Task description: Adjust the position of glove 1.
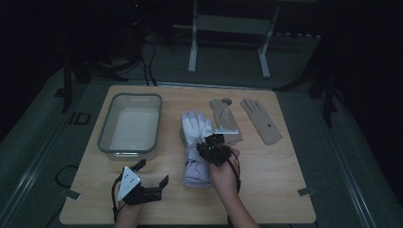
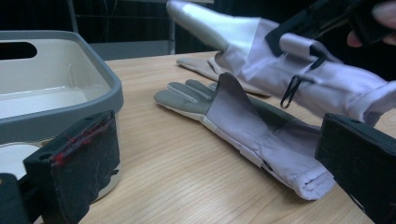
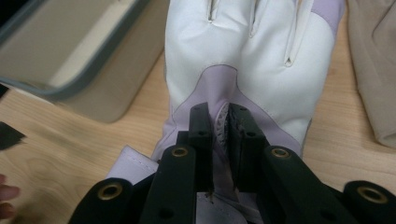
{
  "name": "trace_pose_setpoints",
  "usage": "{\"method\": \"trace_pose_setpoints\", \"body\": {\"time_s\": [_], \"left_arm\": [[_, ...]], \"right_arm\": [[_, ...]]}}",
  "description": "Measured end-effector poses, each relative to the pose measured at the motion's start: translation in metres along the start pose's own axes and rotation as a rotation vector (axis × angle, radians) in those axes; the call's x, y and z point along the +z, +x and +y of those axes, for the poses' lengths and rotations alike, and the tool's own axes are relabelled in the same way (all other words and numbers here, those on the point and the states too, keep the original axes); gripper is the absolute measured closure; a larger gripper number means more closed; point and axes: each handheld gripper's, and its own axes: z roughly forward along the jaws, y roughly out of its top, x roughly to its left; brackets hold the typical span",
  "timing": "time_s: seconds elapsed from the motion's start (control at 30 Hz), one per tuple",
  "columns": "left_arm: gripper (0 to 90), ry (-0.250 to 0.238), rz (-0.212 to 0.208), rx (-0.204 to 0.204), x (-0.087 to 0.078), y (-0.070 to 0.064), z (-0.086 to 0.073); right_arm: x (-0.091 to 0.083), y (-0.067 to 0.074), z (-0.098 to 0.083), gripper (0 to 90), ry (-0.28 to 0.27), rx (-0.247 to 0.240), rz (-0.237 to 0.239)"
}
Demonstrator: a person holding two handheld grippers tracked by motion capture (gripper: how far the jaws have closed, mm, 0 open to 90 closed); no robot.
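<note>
High view: white glove (image 1: 196, 127) in right tool (image 1: 212, 145) points fingers away lengthwise.

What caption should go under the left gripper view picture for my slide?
The right hand-held gripper lifts one white-and-lilac glove above its twin glove on the table, beside a grey bin.

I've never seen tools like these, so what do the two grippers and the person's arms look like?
Both grippers are black, each with two blocky jaws. The left gripper carries a grey three-cornered plate with small dark dots, and one pad shows red marks. The right gripper has brass-ringed holes on its body. A thin black cable trails from each. The forearms are bare, with no sleeves.
</note>
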Motion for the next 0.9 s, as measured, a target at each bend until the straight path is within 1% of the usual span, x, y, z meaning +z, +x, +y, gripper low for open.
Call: {"method": "trace_pose_setpoints", "body": {"time_s": [0.1,0.13,0.2,0.23,0.33,0.37,0.4,0.43,0.5,0.57,0.63,0.7,0.77,0.8,0.83,0.9], "left_arm": [[0.3,0.003,-0.003,0.005,0.000,-0.001,0.000],[0.3,0.003,-0.003,0.004,0.000,-0.001,0.000],[0.3,0.003,-0.004,0.003,0.000,-0.001,0.000],[0.3,0.000,-0.005,0.002,0.000,-0.001,0.000],[0.3,0.005,-0.008,0.000,0.000,-0.001,0.000],[0.3,0.006,-0.009,0.001,0.001,-0.001,-0.001],[0.3,0.006,-0.009,0.002,0.001,-0.001,0.000],[0.3,0.006,-0.010,0.002,0.001,-0.001,-0.001],[0.3,0.008,-0.009,0.000,0.001,-0.001,-0.001],[0.3,0.005,-0.010,0.001,0.000,-0.001,0.000],[0.3,0.008,-0.010,0.001,0.001,-0.001,-0.001],[0.3,0.012,-0.011,0.000,0.001,-0.001,-0.001],[0.3,0.009,-0.013,0.002,0.001,-0.001,-0.001],[0.3,0.009,-0.013,0.001,0.001,-0.002,-0.001],[0.3,0.011,-0.013,0.003,0.001,-0.001,-0.001],[0.3,0.011,-0.013,0.002,0.001,-0.001,-0.001]], "right_arm": [[0.005,0.000,-0.002,80.6,0.013,0.003,0.000],[0.016,0.002,-0.007,80.6,0.042,-0.006,-0.008],[0.023,0.003,-0.010,80.5,0.058,-0.002,-0.019],[0.026,0.003,-0.012,80.6,0.060,-0.008,-0.026],[0.033,0.002,-0.016,80.4,0.067,0.003,-0.026],[0.033,0.004,-0.016,80.4,0.062,0.005,-0.026],[0.031,0.006,-0.016,80.4,0.056,-0.013,-0.031],[0.029,0.008,-0.015,80.5,0.046,-0.022,-0.031],[0.026,0.008,-0.011,80.7,0.034,-0.020,-0.034],[0.020,0.008,-0.008,80.8,0.005,-0.015,-0.046],[0.015,0.008,-0.005,80.8,-0.014,-0.027,-0.068],[0.015,0.004,-0.005,80.8,-0.014,-0.009,-0.070],[0.018,0.002,-0.007,80.8,0.001,-0.005,-0.079],[0.020,0.001,-0.009,80.8,0.009,0.006,-0.079],[0.023,0.000,-0.011,80.9,0.018,0.003,-0.089],[0.027,-0.001,-0.013,80.9,0.024,0.006,-0.093]]}}
